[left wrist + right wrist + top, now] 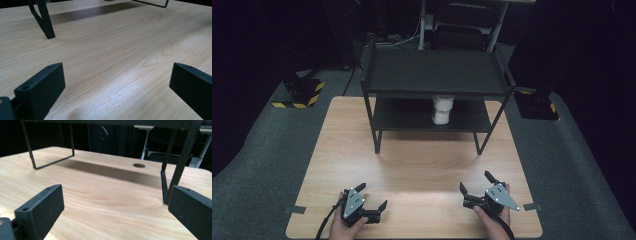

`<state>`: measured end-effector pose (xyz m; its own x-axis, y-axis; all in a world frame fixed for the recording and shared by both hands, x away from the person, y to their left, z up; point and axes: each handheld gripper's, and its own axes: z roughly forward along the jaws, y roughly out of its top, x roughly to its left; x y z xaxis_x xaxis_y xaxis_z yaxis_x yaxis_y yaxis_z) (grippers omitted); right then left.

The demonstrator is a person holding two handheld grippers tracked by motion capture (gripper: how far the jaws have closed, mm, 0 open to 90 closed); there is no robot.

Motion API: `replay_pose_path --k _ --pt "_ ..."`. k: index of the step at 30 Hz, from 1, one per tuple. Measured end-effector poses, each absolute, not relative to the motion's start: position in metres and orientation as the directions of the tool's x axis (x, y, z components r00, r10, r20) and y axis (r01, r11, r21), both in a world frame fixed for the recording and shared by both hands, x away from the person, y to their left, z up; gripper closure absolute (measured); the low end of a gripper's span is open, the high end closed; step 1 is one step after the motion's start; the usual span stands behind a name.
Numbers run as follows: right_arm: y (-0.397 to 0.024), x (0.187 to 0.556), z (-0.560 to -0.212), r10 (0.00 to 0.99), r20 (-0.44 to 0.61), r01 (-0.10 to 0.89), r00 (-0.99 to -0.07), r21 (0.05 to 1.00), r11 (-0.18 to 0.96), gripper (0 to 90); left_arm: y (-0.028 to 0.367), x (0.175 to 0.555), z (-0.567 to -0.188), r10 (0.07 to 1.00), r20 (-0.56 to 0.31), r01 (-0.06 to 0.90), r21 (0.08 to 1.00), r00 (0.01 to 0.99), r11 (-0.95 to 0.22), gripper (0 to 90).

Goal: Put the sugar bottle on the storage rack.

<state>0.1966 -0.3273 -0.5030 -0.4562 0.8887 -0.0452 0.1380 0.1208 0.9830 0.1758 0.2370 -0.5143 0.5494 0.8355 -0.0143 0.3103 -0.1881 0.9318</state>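
**Nothing in hand yet**

Your left gripper point(371, 197) and right gripper point(476, 183) rest low on the table point(422, 165), jaws wide apart and empty. The white cup point(442, 109) sits on the rack's point(434, 75) lower shelf, well ahead; I'd judge reaching for it comes next.

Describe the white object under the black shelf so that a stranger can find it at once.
Start from the black two-level shelf standing at the far end of the wooden table. Look at its lower level, under the top board, right of the middle. The white container stands there, the one pale thing among the dark shelf parts.
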Motion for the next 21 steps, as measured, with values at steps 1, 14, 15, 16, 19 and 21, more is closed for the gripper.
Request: replay_pose_path --k 1,14,15,16,19,21 --pt "-0.327 0.196 -0.505 0.890 -0.053 0.139 -0.453 0.982 0.130 0.0 0.237 0.176 -0.514 0.836 -0.014 0.310 0.932 0.549 -0.188 0.5" --pt "-0.334 0.191 -0.518 0.900 -0.053 0.206 -0.432 0.966 0.156 0.0 0.237 0.176 -0.514 0.836 -0.013 0.311 0.931 0.549 -0.190 0.5" --pt "-0.335 0.191 -0.519 0.899 -0.052 0.209 -0.434 0.965 0.157 0.0 0.237 0.176 -0.514 0.836 -0.013 0.310 0.932 0.549 -0.189 0.5" --pt "-0.335 0.192 -0.519 0.898 -0.053 0.212 -0.438 0.964 0.161 0.0 0.236 0.176 -0.514 0.836 -0.013 0.310 0.932 0.548 -0.189 0.5" --pt "-0.335 0.192 -0.520 0.898 -0.058 0.214 -0.436 0.962 0.166 0.0 0.236 0.176 -0.514 0.837 -0.012 0.310 0.932 0.548 -0.190 0.5" --pt "-0.335 0.193 -0.520 0.896 -0.057 0.227 -0.441 0.958 0.173 0.0 0.236 0.175 -0.514 0.838 -0.013 0.311 0.932 0.546 -0.188 0.5"
